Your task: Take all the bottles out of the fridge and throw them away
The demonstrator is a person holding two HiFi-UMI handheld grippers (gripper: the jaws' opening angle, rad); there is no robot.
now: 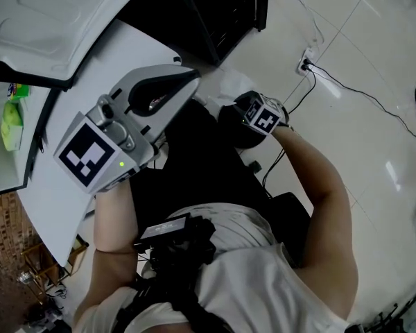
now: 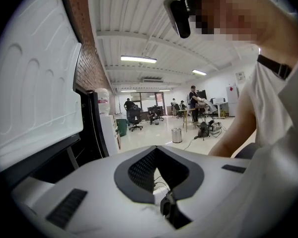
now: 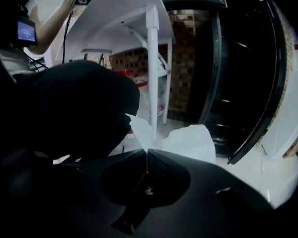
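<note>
Left tongs (image 2: 156, 148): pressed together, nothing between them, pointing out across the room. The white fridge door (image 2: 35, 83) is at their 9 o'clock, swung open.

Right tongs (image 3: 146, 151): pressed together and empty, tipped toward the floor. A white bag (image 3: 193, 140) lies just beyond at 1 o'clock, likely the trash. The fridge (image 3: 238, 83) is at 2 o'clock, its inside dark.

Bottles: none shows in any view, neither held, nor in the bag, nor on the shelves. A green item (image 1: 11, 120) sits at 9 o'clock in the head view; I can't tell what it is.

Progress: door open, both hands free. How many bottles are thrown away or left, I can't tell. Next is probably a reach back into the fridge.
</note>
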